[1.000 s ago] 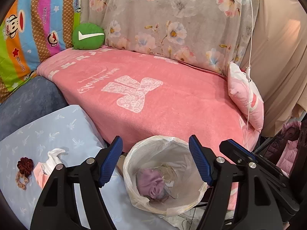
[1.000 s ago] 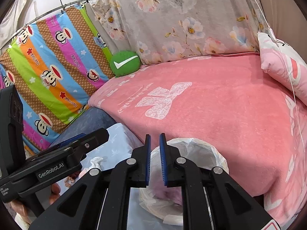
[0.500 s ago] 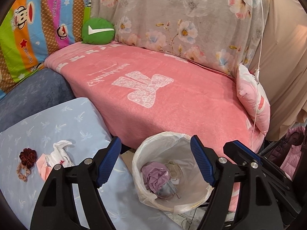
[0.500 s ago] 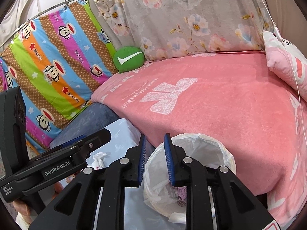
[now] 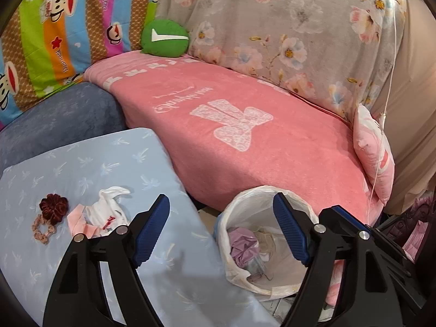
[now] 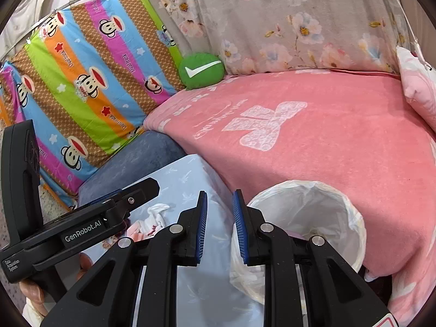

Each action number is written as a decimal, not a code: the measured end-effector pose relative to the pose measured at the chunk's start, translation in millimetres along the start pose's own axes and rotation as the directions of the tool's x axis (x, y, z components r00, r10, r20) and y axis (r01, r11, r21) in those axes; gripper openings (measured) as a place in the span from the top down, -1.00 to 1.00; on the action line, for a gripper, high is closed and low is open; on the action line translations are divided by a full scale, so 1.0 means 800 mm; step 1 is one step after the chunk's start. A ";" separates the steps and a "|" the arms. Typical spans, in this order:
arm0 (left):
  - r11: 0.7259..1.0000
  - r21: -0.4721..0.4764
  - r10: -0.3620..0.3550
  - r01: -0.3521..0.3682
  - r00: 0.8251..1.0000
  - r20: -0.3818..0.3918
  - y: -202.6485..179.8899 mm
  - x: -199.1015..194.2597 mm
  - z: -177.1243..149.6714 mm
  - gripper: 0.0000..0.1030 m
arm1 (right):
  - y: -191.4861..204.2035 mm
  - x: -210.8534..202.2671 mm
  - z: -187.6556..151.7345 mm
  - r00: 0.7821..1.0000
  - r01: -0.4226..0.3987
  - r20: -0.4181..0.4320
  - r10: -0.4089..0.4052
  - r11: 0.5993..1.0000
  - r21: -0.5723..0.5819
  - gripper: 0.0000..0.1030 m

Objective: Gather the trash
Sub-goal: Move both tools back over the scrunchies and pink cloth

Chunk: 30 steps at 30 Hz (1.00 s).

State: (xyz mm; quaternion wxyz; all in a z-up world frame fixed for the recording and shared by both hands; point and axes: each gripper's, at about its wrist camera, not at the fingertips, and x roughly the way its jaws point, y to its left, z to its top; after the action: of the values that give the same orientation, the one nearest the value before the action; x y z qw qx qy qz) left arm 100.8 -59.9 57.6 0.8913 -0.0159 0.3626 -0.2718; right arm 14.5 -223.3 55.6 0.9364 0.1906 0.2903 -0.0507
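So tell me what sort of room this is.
Most likely a bedroom or a lived-in sitting room at home: a pink blanket spread over a sofa or bed, a floral cover behind it, small cushions, and a bag-lined trash bin on the floor beside it.

Domestic living space: sofa under a pink blanket, floral throw, cartoon-print cloth, lined bin.

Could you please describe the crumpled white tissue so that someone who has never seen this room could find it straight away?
Start at the light blue cushion in front of the pink blanket. The crumpled white tissue lies near its middle, on a pink scrap, left of the trash bin. Its neighbour, a dark red scrunchie, is round and velvety; the tissue is white, twisted, with red marks.
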 end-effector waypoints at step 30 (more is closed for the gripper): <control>0.964 -0.206 0.162 -0.165 0.986 -0.032 0.176 -0.026 -0.041 -0.51 | 0.161 0.088 -0.048 0.983 -0.125 -0.156 0.100 0.979 -0.159 0.40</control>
State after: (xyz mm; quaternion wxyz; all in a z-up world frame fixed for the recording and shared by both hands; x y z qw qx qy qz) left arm 133.7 75.7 14.9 0.9013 -0.0771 0.3959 -0.1580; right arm 79.0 -89.0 29.3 0.9265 0.1302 0.3506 0.0416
